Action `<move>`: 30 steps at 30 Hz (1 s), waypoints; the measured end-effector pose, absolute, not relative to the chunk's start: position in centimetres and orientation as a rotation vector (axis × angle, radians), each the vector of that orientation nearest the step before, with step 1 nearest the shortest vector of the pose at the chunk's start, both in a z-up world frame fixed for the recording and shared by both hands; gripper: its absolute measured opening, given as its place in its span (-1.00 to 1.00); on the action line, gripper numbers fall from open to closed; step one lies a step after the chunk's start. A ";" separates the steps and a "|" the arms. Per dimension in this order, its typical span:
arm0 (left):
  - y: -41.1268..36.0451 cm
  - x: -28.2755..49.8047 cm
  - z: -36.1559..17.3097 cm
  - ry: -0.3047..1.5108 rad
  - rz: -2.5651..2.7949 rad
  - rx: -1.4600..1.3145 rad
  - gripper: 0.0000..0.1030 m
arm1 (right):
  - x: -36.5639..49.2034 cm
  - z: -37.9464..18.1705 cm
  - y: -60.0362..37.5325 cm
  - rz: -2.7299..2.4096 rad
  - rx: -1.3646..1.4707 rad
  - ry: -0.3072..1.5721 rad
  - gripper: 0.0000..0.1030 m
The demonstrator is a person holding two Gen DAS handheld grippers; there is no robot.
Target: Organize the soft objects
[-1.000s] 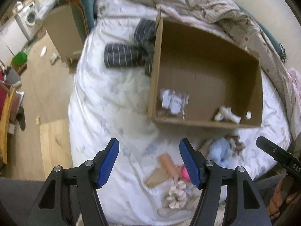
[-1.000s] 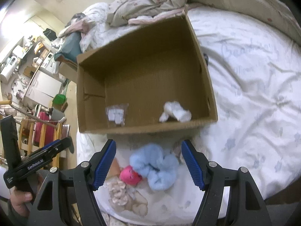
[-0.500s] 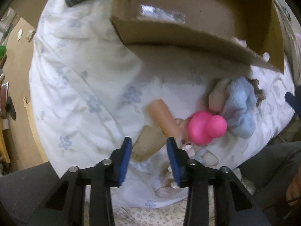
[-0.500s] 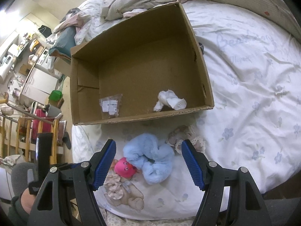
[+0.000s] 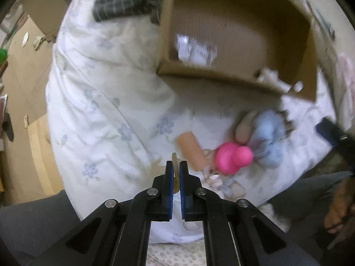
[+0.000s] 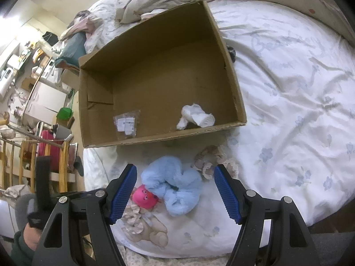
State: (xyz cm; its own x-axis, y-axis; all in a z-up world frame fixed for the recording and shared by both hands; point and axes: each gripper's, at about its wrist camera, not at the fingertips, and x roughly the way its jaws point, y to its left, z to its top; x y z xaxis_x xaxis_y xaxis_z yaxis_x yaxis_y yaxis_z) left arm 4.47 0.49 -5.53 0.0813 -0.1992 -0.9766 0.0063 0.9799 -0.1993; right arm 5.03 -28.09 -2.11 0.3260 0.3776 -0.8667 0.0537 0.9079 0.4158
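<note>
Your left tool (image 5: 175, 166) has just closed on the doll's tan limb (image 5: 175, 158); it's soft and light, so lift gently

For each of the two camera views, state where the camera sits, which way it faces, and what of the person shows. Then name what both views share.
Left wrist: sits on the left tool, facing steeply down at the bed; its jaws have just closed on a thin tan piece; a hand shows at right.
Right wrist: sits on the open right tool, looking down over a blue plush; a hand shows at lower left.
Shared: cardboard box, pink toy, blue plush.
</note>
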 end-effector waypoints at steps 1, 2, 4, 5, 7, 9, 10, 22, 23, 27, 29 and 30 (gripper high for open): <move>1.0 4.4 -4.8 1.465 -0.153 -0.174 -0.91 | 5.0 -2.2 -28.2 0.220 0.414 1.233 0.47; 1.6 4.5 -3.8 1.439 -0.143 -0.190 -0.91 | 5.0 -2.4 -28.2 0.222 0.424 1.238 0.47; 2.7 4.2 -2.6 1.395 -0.116 -0.232 -0.91 | 5.1 -3.0 -28.1 0.243 0.452 1.264 0.48; 3.1 4.5 -2.4 1.379 -0.109 -0.242 -0.91 | 5.2 -3.5 -27.9 0.258 0.466 1.285 0.48; 3.3 4.7 -2.0 1.349 -0.095 -0.249 -0.91 | 5.4 -4.4 -27.2 0.287 0.479 1.325 0.48; 3.3 4.9 -1.2 1.323 -0.086 -0.249 -0.91 | 5.6 -5.6 -26.4 0.305 0.463 1.368 0.48; 3.1 4.9 -1.1 1.310 -0.083 -0.246 -0.91 | 5.6 -6.2 -26.0 0.298 0.456 1.394 0.48; 1.7 6.0 -2.2 1.308 -0.087 -0.240 -0.91 | 7.6 -11.2 -21.7 0.235 0.424 1.538 0.65; 1.6 6.1 -2.2 1.310 -0.089 -0.239 -0.90 | 7.7 -11.5 -21.5 0.220 0.409 1.540 0.65; 1.1 6.2 -2.5 1.314 -0.092 -0.227 -0.90 | 8.0 -12.5 -20.8 0.216 0.357 1.562 0.65; 0.9 6.3 -2.6 1.317 -0.093 -0.222 -0.90 | 7.8 -12.6 -20.6 0.227 0.340 1.559 0.57; 0.7 6.4 -2.6 1.317 -0.094 -0.220 -0.90 | 7.7 -12.6 -20.5 0.237 0.334 1.558 0.53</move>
